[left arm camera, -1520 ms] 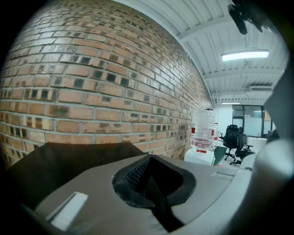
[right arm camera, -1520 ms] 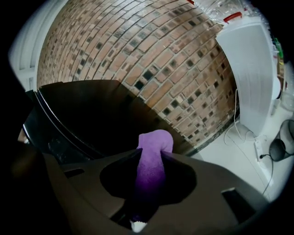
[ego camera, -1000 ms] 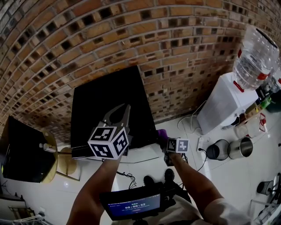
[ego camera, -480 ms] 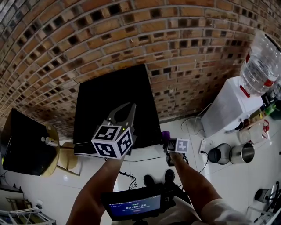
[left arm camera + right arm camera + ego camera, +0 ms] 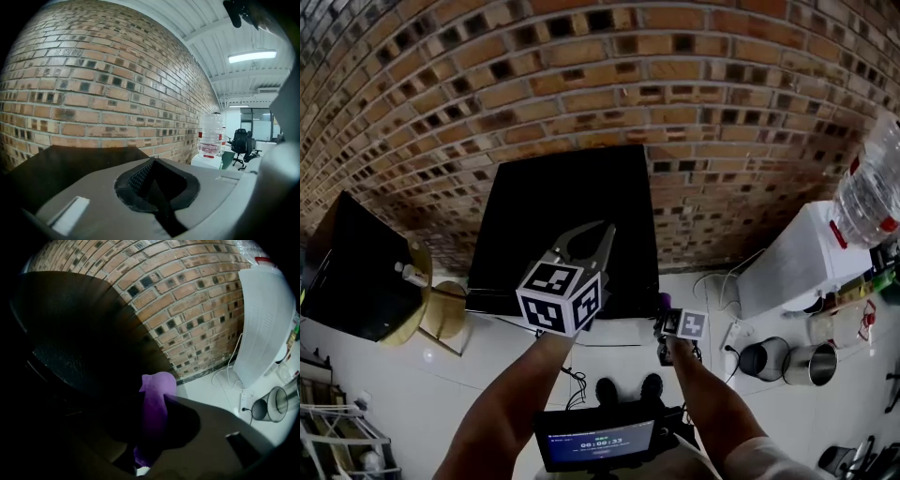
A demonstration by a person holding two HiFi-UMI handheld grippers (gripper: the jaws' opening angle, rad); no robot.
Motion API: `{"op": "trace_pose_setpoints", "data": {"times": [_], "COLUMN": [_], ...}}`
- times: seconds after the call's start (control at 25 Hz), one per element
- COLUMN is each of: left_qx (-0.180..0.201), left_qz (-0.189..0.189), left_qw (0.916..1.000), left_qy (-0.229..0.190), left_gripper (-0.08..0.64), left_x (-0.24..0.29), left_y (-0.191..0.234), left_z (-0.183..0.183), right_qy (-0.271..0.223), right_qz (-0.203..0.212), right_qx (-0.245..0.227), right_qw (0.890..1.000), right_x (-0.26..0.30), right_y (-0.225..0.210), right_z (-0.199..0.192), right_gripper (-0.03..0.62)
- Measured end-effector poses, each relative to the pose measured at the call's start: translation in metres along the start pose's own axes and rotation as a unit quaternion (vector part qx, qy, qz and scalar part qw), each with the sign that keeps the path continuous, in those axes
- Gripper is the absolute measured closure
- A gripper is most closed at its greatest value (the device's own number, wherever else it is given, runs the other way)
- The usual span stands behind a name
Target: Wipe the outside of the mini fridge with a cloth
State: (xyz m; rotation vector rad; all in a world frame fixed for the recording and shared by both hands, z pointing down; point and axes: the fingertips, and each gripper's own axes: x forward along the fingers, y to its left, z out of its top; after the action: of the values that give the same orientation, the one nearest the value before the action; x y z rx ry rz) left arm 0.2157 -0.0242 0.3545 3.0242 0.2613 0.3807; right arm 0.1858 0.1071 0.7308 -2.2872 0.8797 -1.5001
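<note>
1. Brick wall (image 5: 581, 84): red-brown, fills the upper head view and runs behind every item below.
2. Floor (image 5: 487, 375): white and glossy.
3. Mini fridge (image 5: 572, 216): black box standing on the floor with its back to the wall, at the centre of the head view. Its flat top shows in the left gripper view and its dark side in the right gripper view.
4. Water dispenser (image 5: 797, 258): white cabinet against the wall, well to the right of the fridge. It carries an upturned clear bottle (image 5: 872, 192).
5. Black box (image 5: 352, 272): on the floor to the left of the fridge, with a round wooden piece (image 5: 431, 305) between the two.
6. Left gripper (image 5: 607, 228): held out over the fridge's front edge, roughly level. Its jaws are closed tip to tip with nothing between them.
7. Right gripper (image 5: 666, 309): lower down, at the fridge's front right corner and angled downward. Its jaws are clamped on the cloth.
8. Two metal pots (image 5: 804, 364): side by side on the floor, in front of the dispenser.
9. Cloth (image 5: 157, 399): purple, pinched between the right jaws. Its rounded end sticks out past the tips beside the fridge's lower right corner. Whether it touches the fridge cannot be told.
</note>
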Motion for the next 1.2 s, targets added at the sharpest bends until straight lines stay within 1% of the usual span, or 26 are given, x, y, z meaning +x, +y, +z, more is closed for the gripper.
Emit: {"op": "trace_pose_setpoints", "data": {"times": [0.28, 0.44, 0.6, 0.72, 0.8, 0.88, 0.96, 1.08, 1.12, 1.2], "left_qx": [-0.002, -0.003, -0.001, 0.004, 0.007, 0.007, 0.0, -0.025, -0.032, -0.044], "left_qz": [0.008, 0.011, 0.0, -0.014, -0.018, -0.023, -0.027, -0.03, -0.027, -0.02], "left_qw": [1.0, 0.9999, 1.0, 0.9998, 0.9997, 0.9997, 0.9996, 0.9992, 0.999, 0.9987], "left_qy": [-0.005, -0.005, 0.002, 0.01, 0.011, 0.005, -0.003, -0.011, -0.012, -0.015], "left_gripper": [0.554, 0.555, 0.555, 0.555, 0.548, 0.542, 0.504, 0.426, 0.41, 0.402], "left_x": [0.0, 0.0, 0.001, 0.0, -0.004, -0.015, -0.032, -0.064, -0.076, -0.097], "left_y": [0.002, 0.004, 0.003, 0.002, 0.004, 0.009, 0.02, 0.043, 0.052, 0.071], "left_z": [0.001, 0.001, -0.002, -0.003, -0.004, -0.002, 0.003, 0.003, 0.002, -0.001], "right_qy": [0.013, -0.003, -0.025, -0.048, -0.073, -0.101, -0.124, -0.159, -0.172, -0.198], "right_qz": [0.002, 0.0, -0.005, -0.002, -0.003, -0.001, 0.008, 0.019, 0.02, 0.017], "right_qx": [-0.018, -0.036, -0.048, -0.067, -0.084, -0.094, -0.106, -0.129, -0.137, -0.16], "right_qw": [1.0, 0.999, 0.999, 0.997, 0.994, 0.99, 0.987, 0.979, 0.975, 0.967], "right_x": [0.006, -0.001, -0.024, -0.053, -0.077, -0.106, -0.133, -0.178, -0.193, -0.222], "right_y": [-0.007, -0.005, -0.004, 0.002, 0.005, 0.016, 0.038, 0.074, 0.086, 0.113], "right_z": [-0.002, 0.01, 0.032, 0.058, 0.082, 0.106, 0.125, 0.148, 0.155, 0.171], "right_gripper": [0.505, 0.505, 0.505, 0.505, 0.505, 0.505, 0.505, 0.503, 0.504, 0.505]}}
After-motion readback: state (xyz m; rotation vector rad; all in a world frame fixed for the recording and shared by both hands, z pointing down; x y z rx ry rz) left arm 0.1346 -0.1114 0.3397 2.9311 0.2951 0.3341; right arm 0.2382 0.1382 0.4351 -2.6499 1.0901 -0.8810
